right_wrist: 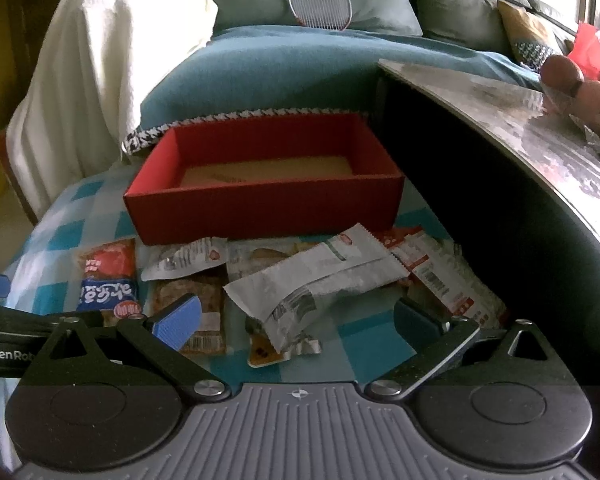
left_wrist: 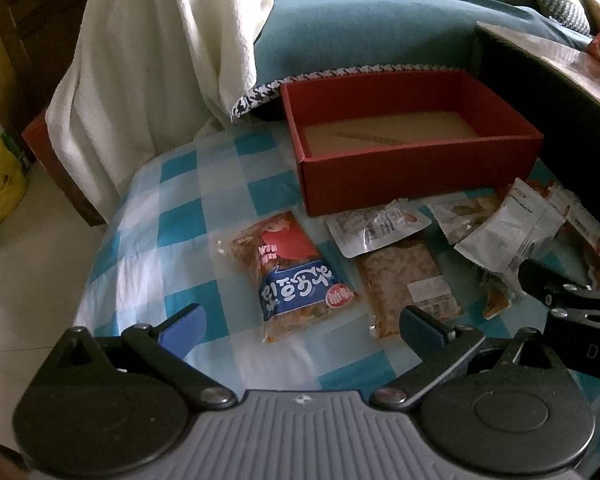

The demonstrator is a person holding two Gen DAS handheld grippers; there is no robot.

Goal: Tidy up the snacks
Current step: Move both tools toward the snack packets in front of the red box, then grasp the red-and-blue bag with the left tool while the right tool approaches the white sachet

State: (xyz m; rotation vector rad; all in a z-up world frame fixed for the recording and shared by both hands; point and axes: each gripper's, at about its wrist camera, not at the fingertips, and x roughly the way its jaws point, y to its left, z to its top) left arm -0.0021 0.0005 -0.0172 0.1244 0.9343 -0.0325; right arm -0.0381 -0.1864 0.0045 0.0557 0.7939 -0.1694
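Note:
An empty red cardboard box [left_wrist: 412, 160] [right_wrist: 260, 208] stands at the far side of a blue-and-white checked cloth [left_wrist: 180, 216] [right_wrist: 52, 240]. Several snack packets lie in front of it. A red-and-blue packet [left_wrist: 292, 276] [right_wrist: 107, 280] lies between the fingers of my left gripper [left_wrist: 300, 326], which is open above the cloth. A brown clear packet [left_wrist: 408, 280] [right_wrist: 204, 308] lies beside it. A long white wrapper [right_wrist: 316, 280] [left_wrist: 500, 236] sits on top of the pile, in front of my right gripper [right_wrist: 296, 318], also open and holding nothing.
A dark table with a shiny top [right_wrist: 520, 128] [left_wrist: 560, 68] rises close on the right, with round brown items [right_wrist: 580, 88] on it. Behind the box is a teal cushion [right_wrist: 280, 68] and a white blanket [left_wrist: 152, 60]. Pale floor [left_wrist: 28, 264] lies left of the cloth.

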